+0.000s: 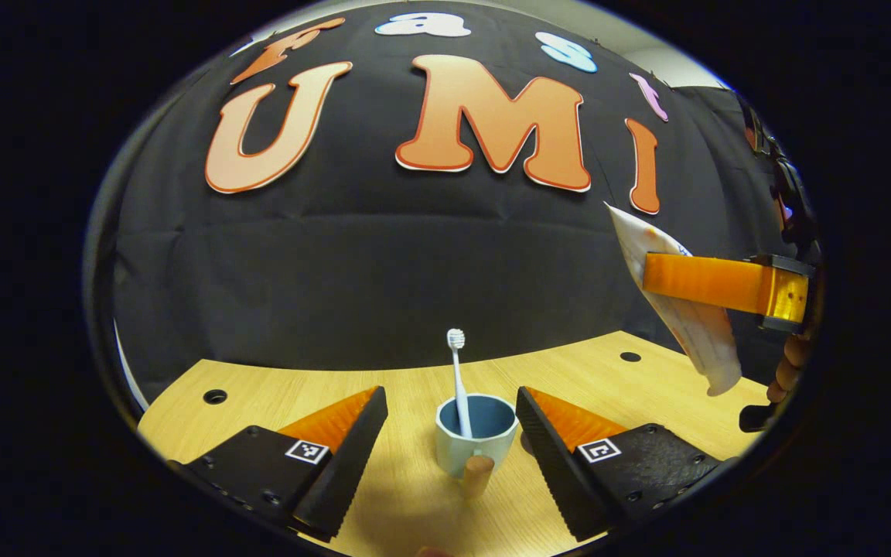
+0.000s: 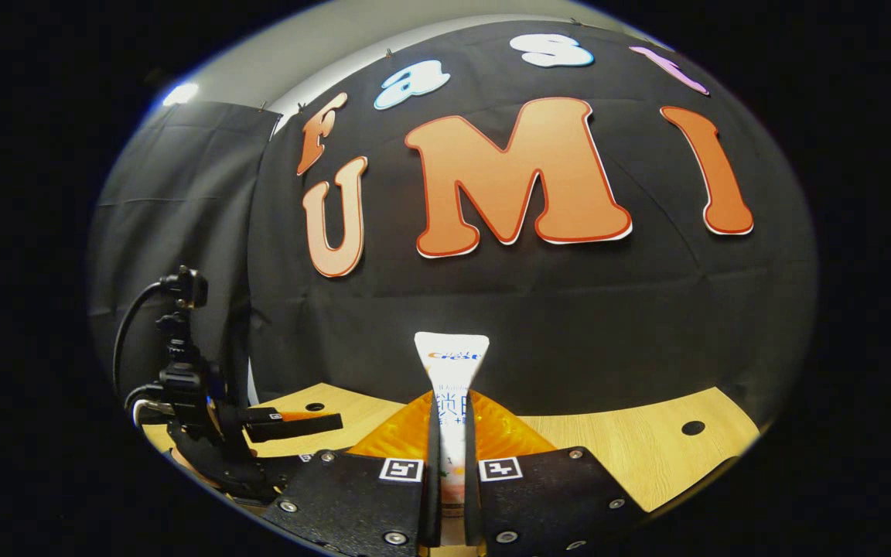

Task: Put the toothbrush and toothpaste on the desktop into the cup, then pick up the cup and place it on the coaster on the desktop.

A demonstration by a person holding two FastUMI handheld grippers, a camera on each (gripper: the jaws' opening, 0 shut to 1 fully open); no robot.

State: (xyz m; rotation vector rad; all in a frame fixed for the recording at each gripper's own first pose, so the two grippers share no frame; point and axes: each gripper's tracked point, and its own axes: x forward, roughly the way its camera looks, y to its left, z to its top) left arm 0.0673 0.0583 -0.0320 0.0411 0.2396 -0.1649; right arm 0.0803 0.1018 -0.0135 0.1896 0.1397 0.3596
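Right hand-held gripper (image 2: 452, 456) is clamping the toothpaste (image 2: 452, 371) upright above the table (image 2: 646, 449); left hand-held gripper (image 1: 449, 441) is sitting open around the cup (image 1: 476, 433), which is holding the toothbrush (image 1: 458, 379).

Claw-mounted views, both facing desktop (image 1: 407, 379).

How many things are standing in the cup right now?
1: the toothbrush stands upright in the cup, head up. The toothpaste is clamped between the right gripper fingers, off the table.
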